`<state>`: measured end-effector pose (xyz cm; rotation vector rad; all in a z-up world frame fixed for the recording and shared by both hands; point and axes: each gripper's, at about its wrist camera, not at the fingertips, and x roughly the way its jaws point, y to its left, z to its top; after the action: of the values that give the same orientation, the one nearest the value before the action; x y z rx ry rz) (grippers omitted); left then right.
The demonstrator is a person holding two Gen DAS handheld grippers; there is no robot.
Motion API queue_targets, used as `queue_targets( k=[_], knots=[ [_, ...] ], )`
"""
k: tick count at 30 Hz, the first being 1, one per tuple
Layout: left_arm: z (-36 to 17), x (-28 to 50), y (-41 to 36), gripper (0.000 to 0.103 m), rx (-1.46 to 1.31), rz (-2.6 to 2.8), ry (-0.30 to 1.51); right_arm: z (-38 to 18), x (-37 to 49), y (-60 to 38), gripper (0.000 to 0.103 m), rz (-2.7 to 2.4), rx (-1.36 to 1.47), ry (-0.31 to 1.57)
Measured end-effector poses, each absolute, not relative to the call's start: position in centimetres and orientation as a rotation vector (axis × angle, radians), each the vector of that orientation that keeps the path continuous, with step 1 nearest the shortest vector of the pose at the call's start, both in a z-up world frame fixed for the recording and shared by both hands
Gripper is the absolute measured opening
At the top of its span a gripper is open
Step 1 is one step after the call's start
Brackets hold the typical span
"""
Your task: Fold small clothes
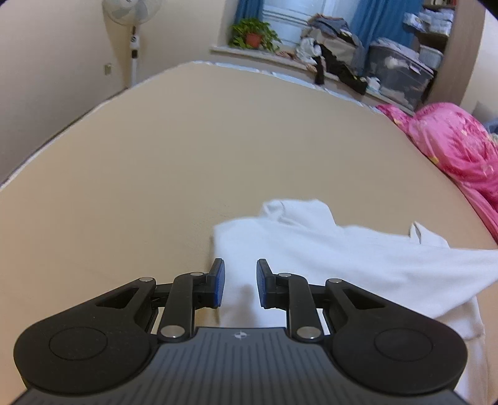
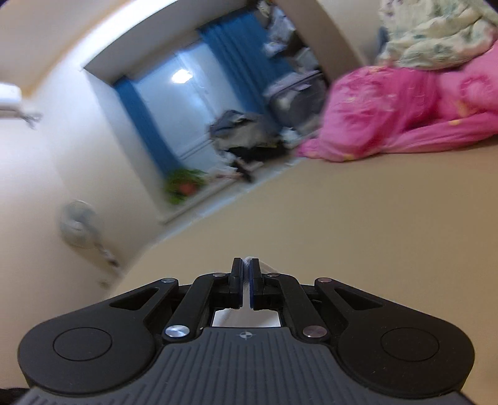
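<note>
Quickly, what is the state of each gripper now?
Left gripper: open, holding nothing, above the white garment.
Right gripper: closed on white fabric.

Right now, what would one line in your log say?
left gripper: open over white garment | right gripper: shut on white garment | surface: tan bed

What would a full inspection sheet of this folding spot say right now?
Surface: tan bed sheet, mostly bare.
Job's things: white garment, rumpled, partly lifted on one side.
Clutter: pink quilt; clothes pile on the sill.
Grippers: left gripper open above the garment's edge; right gripper shut on white fabric.
Cables: nothing seen.
Surroundings: standing fan, potted plant, blue curtains, storage bin.
</note>
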<state>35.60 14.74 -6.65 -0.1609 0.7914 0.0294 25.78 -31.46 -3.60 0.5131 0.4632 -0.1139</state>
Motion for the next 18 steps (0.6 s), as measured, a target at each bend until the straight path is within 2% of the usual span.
queue_targets(
  k=[2, 3, 7, 8, 9, 12, 14, 15, 16, 17, 18],
  knots=[
    [-7.1, 35.7, 14.3, 0.024, -0.151, 0.011, 0.816, -6.9, 27.8, -32.3, 0.003, -0.217, 0.459, 0.705],
    [-7.3, 35.7, 14.0, 0.024, -0.140, 0.005, 0.829, -8.0, 27.9, -33.0, 0.003, -0.295, 0.488, 0.750],
    [-8.8, 36.1, 13.5, 0.024, -0.074, 0.007, 0.949, -8.1, 28.0, -34.0, 0.001, -0.393, 0.469, 0.735],
    [-9.4, 36.2, 13.6, 0.024, -0.057, 0.017, 0.994, -7.6, 27.8, -34.2, 0.001, -0.410, 0.459, 0.715],
    [-9.9, 36.3, 13.8, 0.028, -0.050, 0.029, 1.029, -7.1, 27.5, -34.3, 0.003, -0.413, 0.463, 0.683],
    [-9.9, 36.4, 14.8, 0.029, -0.092, 0.024, 1.054, -6.5, 27.7, -33.9, 0.005, -0.269, 0.504, 0.595],
    [-9.4, 36.6, 15.9, 0.029, -0.155, 0.021, 1.020, -7.3, 29.0, -33.8, 0.010, -0.123, 0.555, 0.649],
    [-9.0, 36.8, 16.6, 0.030, -0.193, 0.020, 0.983, -8.3, 29.9, -34.0, 0.021, -0.100, 0.564, 0.714],
    [-8.8, 37.1, 17.4, 0.030, -0.228, 0.022, 0.947, -9.4, 30.7, -33.9, 0.023, -0.118, 0.539, 0.802],
    [-8.6, 37.6, 17.9, 0.032, -0.266, 0.025, 0.922, -10.7, 31.3, -33.9, 0.023, -0.160, 0.497, 0.885],
    [-8.8, 38.0, 18.8, 0.039, -0.319, 0.029, 0.901, -11.2, 31.2, -34.2, 0.015, -0.171, 0.494, 0.879]
  ],
)
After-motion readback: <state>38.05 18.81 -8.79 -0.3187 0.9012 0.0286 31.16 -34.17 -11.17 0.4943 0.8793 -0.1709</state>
